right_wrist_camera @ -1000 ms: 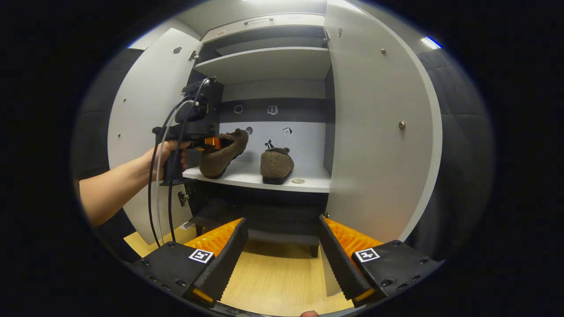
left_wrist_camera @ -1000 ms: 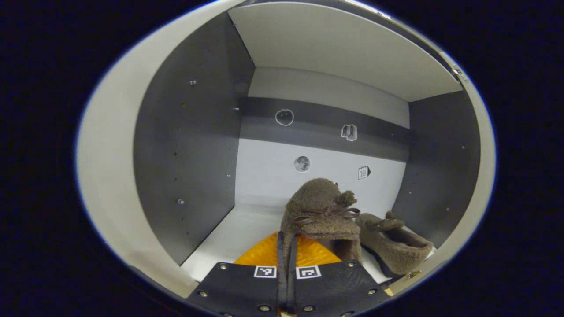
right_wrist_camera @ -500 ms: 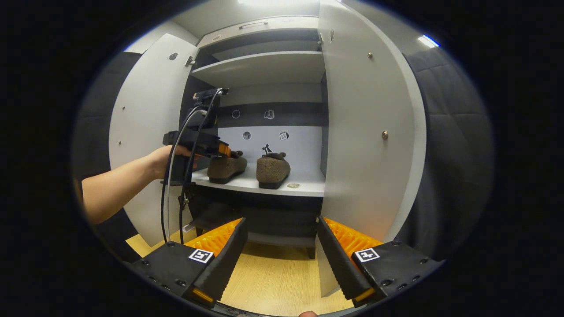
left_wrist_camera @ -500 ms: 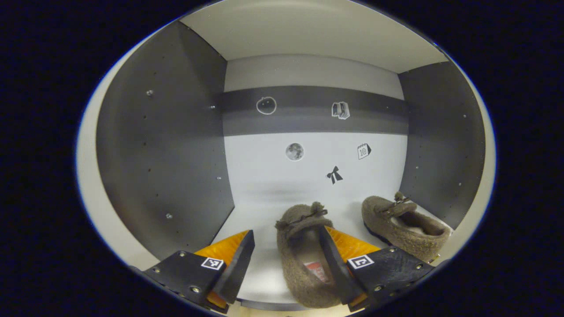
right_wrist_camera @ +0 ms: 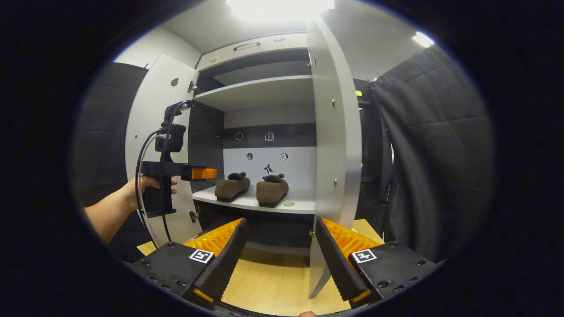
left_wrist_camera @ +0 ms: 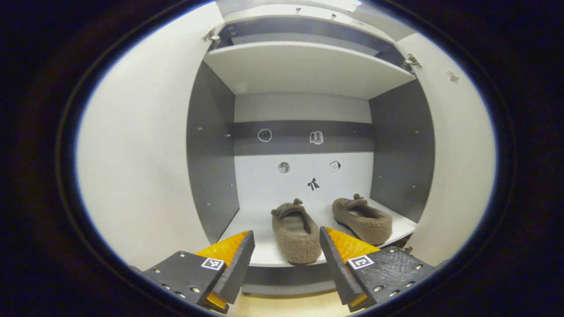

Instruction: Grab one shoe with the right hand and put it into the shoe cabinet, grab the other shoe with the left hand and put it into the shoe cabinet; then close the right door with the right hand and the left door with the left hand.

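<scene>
L gripper has pulled back out of the shoe cabinet since 0.5 s ago, fingers wide apart w/ nothing held; both shoes sit side by side on the shelf, left shoe just beside right shoe. R gripper spread wide, empty, in front of the right door; left door also open, w/ a hand holding the L gripper beside it.

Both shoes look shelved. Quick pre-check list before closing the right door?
1. Both shoes on shelf: left shoe and right shoe sit on the shelf: ok.
2. Left shoe heel at the shelf's front edge; overhang: cannot tell.
3. Right gripper open, holding nothing: ok.
4. Left gripper open, out in front of the shelf: ok.
5. Right door open and edge-on, ahead of the right gripper: ok.
6. Left door open: ok.
</scene>
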Demonstrator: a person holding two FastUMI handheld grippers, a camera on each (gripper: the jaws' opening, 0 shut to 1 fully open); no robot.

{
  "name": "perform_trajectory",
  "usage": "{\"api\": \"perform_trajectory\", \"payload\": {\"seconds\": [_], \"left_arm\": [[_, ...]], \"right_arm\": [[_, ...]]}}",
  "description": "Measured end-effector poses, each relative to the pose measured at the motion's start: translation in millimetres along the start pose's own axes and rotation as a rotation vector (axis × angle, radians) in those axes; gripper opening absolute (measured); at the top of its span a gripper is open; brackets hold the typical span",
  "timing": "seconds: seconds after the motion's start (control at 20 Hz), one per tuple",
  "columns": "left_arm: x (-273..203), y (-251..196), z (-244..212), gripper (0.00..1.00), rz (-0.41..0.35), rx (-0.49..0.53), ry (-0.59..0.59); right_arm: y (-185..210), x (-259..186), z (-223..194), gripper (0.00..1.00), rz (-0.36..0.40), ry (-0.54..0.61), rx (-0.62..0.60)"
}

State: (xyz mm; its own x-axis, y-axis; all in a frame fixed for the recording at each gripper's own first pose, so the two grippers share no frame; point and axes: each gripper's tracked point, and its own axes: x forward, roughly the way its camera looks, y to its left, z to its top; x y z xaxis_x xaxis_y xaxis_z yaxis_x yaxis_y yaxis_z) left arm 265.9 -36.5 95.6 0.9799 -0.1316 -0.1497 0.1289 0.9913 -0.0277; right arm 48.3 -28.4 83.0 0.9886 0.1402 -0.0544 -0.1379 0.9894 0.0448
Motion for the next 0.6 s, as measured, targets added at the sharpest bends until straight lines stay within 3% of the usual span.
{"api": "perform_trajectory", "payload": {"seconds": [0.05, 0.1, 0.15, 0.3, 0.45, 0.6], "left_arm": [[-16, -1, -1, 0.86, 0.002, -0.007, -0.004], [-32, -2, -3, 0.92, 0.007, -0.017, -0.005], [-51, -5, -4, 0.86, 0.005, -0.027, -0.009], [-99, -7, -9, 0.86, 0.001, -0.015, -0.020], [-142, -5, -15, 0.86, 0.001, -0.018, -0.018], [-172, -3, -25, 0.86, -0.019, -0.057, -0.020]], "right_arm": [[-4, -6, 3, 0.98, 0.001, -0.004, -0.002], [-7, -12, 6, 0.98, 0.007, -0.006, 0.001], [-10, -17, 9, 0.98, 0.014, -0.006, 0.011], [-32, -29, 22, 0.98, 0.000, -0.015, 0.056], [-72, -42, 40, 0.98, -0.081, -0.041, 0.089], [-124, -48, 54, 0.98, -0.223, -0.068, 0.069]]}}
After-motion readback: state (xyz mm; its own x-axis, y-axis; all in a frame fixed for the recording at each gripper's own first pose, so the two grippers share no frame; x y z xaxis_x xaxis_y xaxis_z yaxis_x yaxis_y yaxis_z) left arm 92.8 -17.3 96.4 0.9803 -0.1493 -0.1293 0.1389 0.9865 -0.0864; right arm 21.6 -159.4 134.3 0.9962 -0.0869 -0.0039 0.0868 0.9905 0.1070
